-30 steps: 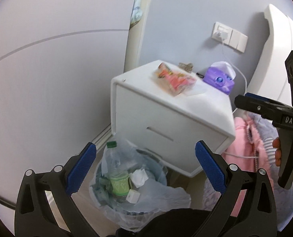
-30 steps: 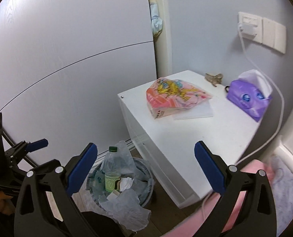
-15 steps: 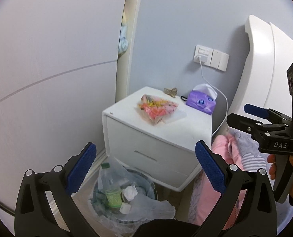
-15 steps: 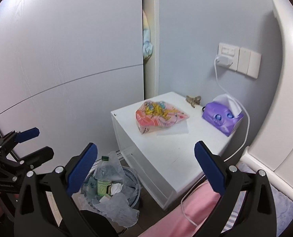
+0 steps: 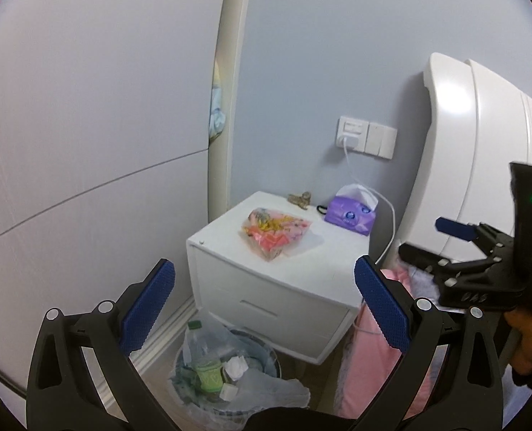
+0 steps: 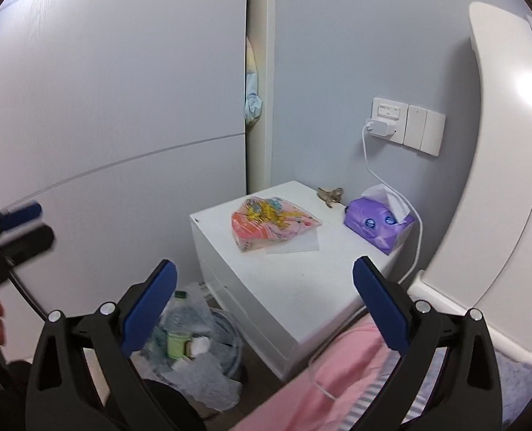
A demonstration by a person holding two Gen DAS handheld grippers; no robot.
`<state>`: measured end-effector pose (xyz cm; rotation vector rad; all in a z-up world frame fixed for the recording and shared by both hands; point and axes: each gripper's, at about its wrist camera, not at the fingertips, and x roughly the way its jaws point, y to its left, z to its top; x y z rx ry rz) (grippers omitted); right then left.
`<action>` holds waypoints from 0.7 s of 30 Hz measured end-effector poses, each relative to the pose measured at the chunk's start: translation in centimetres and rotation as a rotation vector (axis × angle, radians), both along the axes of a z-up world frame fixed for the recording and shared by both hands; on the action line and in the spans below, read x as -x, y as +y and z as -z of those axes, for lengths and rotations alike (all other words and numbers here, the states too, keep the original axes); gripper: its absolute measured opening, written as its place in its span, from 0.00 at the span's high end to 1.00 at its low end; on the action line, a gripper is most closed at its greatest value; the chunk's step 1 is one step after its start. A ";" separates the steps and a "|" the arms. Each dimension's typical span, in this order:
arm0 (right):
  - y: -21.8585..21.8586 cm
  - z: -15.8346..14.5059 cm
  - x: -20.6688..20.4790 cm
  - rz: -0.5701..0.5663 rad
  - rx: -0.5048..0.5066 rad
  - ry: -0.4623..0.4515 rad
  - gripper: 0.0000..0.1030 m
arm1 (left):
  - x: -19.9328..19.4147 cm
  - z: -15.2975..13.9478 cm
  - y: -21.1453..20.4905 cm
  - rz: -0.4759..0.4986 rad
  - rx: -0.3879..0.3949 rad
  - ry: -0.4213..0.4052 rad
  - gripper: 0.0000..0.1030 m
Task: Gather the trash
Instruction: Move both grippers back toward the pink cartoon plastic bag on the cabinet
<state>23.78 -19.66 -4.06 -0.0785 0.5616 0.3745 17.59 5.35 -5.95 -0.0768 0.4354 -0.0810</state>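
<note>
Both grippers have pulled back and risen over the last second, so the nightstand [image 5: 284,280] and bin now sit smaller and farther off in both views. At the left, the left gripper [image 5: 262,301] stands wide open and empty, its blue pads [image 5: 147,301] framing the lined trash bin [image 5: 226,370] on the floor just beside the nightstand; a plastic bottle [image 5: 197,344] and crumpled tissues already lie in it. On the nightstand top, the pink-and-yellow snack wrapper [image 6: 271,222] lies on a white paper sheet [image 6: 298,244], with a purple tissue pack [image 6: 377,224] farther right, near the charger cable [image 6: 415,237]. The right gripper [image 6: 264,301] is likewise spread wide, holding nothing.

The step in hand looks like the approach before a pick. Next, one gripper likely needs to descend over the wrapper, pinch its crinkly film without dragging the paper, then carry it left and down to the bin.
</note>
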 end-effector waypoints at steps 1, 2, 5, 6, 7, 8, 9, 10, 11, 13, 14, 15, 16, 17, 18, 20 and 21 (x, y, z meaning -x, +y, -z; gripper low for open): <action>-0.1 0.0 0.1 -0.001 0.004 0.003 0.07 | 0.0 -0.2 -0.2 0.006 -0.002 0.004 0.06; -0.2 -0.1 0.2 -0.001 0.003 0.004 0.07 | 0.0 -0.4 -0.4 0.019 0.001 0.011 0.06; -0.6 -0.4 0.5 -0.007 -0.024 0.003 0.07 | -0.5 -0.7 -1.1 0.052 0.006 0.056 0.06; -0.7 -0.6 0.7 -0.012 -0.037 0.002 0.07 | -0.6 -0.7 -1.2 0.058 0.010 0.067 0.06; -0.8 -0.7 0.8 -0.014 -0.043 0.001 0.07 | -0.8 -0.7 -1.4 0.068 0.016 0.077 0.06; -0.9 -0.8 0.9 -0.019 -0.050 0.000 0.07 | -0.8 -0.7 -1.5 0.073 0.016 0.080 0.06; -1.0 -0.8 1.0 -0.022 -0.052 0.001 0.07 | -0.9 -0.7 -1.6 0.079 0.011 0.080 0.06; -1.0 -0.9 1.0 -0.021 -0.052 0.001 0.07 | -0.9 -0.8 -1.8 0.087 0.004 0.078 0.06; -1.1 -0.9 1.0 -0.022 -0.054 0.001 0.07 | -0.9 -0.8 -2.0 0.094 -0.002 0.075 0.06; -1.1 -0.9 1.0 -0.025 -0.059 -0.001 0.07 | -0.9 -1.0 -2.1 0.109 -0.014 0.071 0.06; -1.1 -0.9 1.0 -0.021 -0.059 -0.004 0.07 | -1.0 -1.0 -2.1 0.118 -0.012 0.070 0.06; -1.2 -0.9 1.0 -0.020 -0.063 -0.014 0.07 | -1.1 -1.0 -2.0 0.129 -0.008 0.071 0.06; -1.2 -0.9 0.9 -0.020 -0.066 -0.026 0.07 | -1.3 -1.0 -1.8 0.134 -0.006 0.071 0.06; -1.1 -0.8 0.8 -0.022 -0.060 -0.022 0.07 | -1.5 -0.9 -1.6 0.142 -0.006 0.069 0.06; -1.1 -0.7 0.6 -0.025 -0.055 -0.013 0.07 | -1.6 -0.9 -1.5 0.146 -0.005 0.067 0.06; -0.8 -0.6 0.2 -0.034 -0.043 0.007 0.07 | -2.1 -0.7 -1.2 0.164 0.004 0.064 0.06; -0.7 -0.5 0.1 -0.036 -0.035 0.011 0.07 | -2.3 -0.7 -1.2 0.166 0.001 0.062 0.06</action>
